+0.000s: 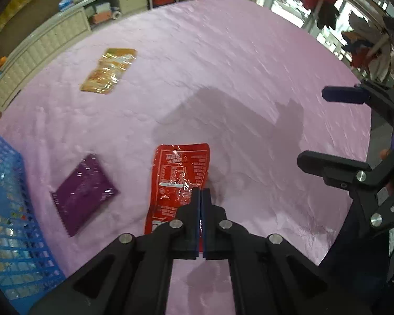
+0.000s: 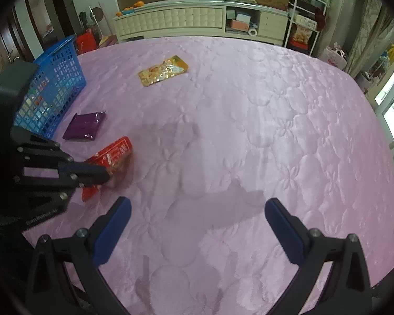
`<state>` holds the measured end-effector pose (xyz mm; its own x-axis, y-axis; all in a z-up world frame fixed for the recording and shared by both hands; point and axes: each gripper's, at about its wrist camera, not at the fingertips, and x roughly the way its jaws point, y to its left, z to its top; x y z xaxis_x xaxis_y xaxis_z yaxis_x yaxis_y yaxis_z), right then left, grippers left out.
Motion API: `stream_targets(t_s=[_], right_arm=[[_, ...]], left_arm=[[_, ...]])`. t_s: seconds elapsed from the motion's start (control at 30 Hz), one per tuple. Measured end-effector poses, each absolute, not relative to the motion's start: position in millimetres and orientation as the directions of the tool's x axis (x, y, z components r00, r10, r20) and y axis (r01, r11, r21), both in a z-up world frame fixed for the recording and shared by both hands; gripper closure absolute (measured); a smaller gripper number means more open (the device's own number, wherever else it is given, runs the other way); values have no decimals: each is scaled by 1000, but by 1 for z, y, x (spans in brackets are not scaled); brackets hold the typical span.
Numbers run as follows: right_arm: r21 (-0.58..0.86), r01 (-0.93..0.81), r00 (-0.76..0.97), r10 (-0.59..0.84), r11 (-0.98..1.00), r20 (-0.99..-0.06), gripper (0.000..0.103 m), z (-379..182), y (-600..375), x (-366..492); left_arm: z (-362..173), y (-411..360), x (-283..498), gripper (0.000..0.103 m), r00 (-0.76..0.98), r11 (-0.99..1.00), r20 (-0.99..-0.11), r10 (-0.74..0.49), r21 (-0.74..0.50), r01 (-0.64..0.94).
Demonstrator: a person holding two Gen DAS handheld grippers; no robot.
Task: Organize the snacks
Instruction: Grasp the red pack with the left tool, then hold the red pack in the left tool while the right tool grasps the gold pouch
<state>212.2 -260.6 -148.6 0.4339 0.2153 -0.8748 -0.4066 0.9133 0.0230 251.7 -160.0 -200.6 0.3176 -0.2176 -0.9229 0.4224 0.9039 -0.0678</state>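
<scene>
Pinching the red snack packet (image 1: 180,183) between pressed-together fingers, left tool (image 1: 200,193) on the pink bed (image 1: 223,65); lifting cleanly toward the blue basket (image 1: 10,210) at left advised. Right tool (image 2: 197,220) spread, idle.

A cream cabinet (image 2: 186,19) (cluttered on top) behind pink bedspread (image 2: 249,131).

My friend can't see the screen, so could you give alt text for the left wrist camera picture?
The left gripper is shut on a red snack packet lying on a pink quilted bedspread. A purple packet and a blue basket lie to its left, an orange packet farther off, and the open right gripper shows at the right edge.
</scene>
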Motion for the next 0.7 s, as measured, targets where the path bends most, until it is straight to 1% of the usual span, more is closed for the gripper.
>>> stream_targets(t_s=[0.13,0.33,0.53,0.7], right_arm=[[12,-435,438,223,900,-871,0,-143,-253,221],[-33,-521,460,247,853,-853,0,-131,-229,248],[-44,-594,453,289,804,-843,0,-124,-202,279],[-14,-657,420,351,754,-837,0,-131,-183,305]], left_arm=[[-191,-145,256,103,367,931,-911,-187,-45,361],[-173,-123,270,103,451,963,-880,-148,-24,269],[-158,-102,288,103,506,979,-852,-136,-38,200],[-161,-95,305,103,536,989,-839,-99,-24,146]])
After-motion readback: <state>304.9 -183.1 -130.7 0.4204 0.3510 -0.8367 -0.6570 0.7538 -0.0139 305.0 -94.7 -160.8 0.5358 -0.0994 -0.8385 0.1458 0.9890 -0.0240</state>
